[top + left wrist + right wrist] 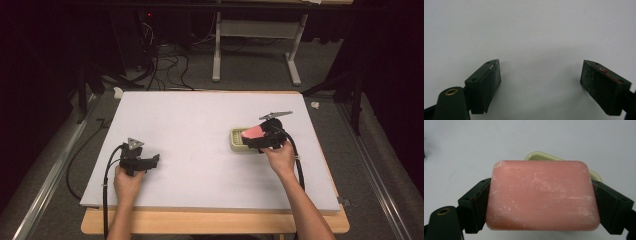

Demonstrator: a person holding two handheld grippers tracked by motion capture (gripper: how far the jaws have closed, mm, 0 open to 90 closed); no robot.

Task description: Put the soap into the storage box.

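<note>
Pink soap bar (541, 195) clamped in right hand-held gripper (541, 205), above tray (237, 140)

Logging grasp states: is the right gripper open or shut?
Shut on the pink soap bar: the right gripper has both jaws pressed against the bar's ends, held over the soap dish.
</note>
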